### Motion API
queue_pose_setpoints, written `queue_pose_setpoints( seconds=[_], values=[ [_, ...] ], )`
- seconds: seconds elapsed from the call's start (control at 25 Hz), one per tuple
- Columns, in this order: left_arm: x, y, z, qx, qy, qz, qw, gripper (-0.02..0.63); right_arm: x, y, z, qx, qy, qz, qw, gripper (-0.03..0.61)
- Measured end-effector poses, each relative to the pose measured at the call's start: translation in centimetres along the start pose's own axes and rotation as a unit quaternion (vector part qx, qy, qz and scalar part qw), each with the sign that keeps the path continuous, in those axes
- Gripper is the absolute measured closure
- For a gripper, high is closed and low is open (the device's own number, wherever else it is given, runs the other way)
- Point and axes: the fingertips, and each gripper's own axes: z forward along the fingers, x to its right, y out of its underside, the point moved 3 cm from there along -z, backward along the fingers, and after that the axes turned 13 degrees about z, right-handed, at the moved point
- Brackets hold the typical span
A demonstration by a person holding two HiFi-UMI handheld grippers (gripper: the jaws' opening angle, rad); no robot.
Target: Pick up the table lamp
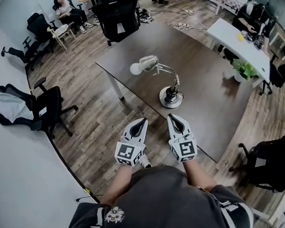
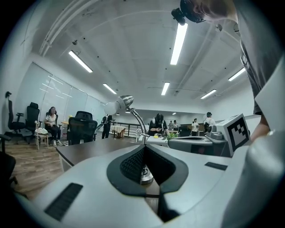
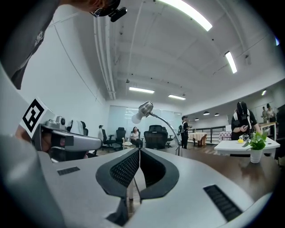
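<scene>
A silver table lamp stands on a dark table (image 1: pixel 212 108): round base (image 1: pixel 171 99), curved neck, and head with a white bulb (image 1: pixel 143 65) pointing left. Both grippers are held level in front of the table's near edge, short of the base and touching nothing. My left gripper (image 1: pixel 142 120) is shut and empty, and my right gripper (image 1: pixel 173 117) is shut and empty beside it. In the left gripper view the jaws (image 2: pixel 143 147) meet, with the lamp base (image 2: pixel 146 176) showing behind them. In the right gripper view the jaws (image 3: pixel 139 150) meet below the lamp head (image 3: pixel 143 109).
Black office chairs stand left (image 1: pixel 44 107), behind the table (image 1: pixel 117 18) and at the right (image 1: pixel 270 163). A white table (image 1: pixel 238 42) with a potted plant (image 1: pixel 243 70) is at the right. People sit and stand further back. The floor is wood.
</scene>
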Motion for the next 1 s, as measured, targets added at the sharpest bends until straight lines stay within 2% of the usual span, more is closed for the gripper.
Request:
queue_pose_setpoints(
  seconds=[0.44, 0.68, 1.0],
  values=[
    [-3.9, 1.3, 2.1, 0.016, 0.055, -0.012, 0.9983, 0.607, 0.4, -0.2, 3.8, 0.007, 0.07, -0.006, 0.997, 0.551],
    [-4.6, 1.4, 3.9, 0.019, 0.068, -0.02, 0.9973, 0.607, 1.2, -0.1, 4.4, -0.001, 0.084, -0.01, 0.996, 0.551],
    [-4.1, 1.9, 8.1, 0.004, 0.081, -0.017, 0.9966, 0.607, 5.5, 0.0, 5.7, -0.011, 0.097, -0.017, 0.995, 0.551]
  ],
)
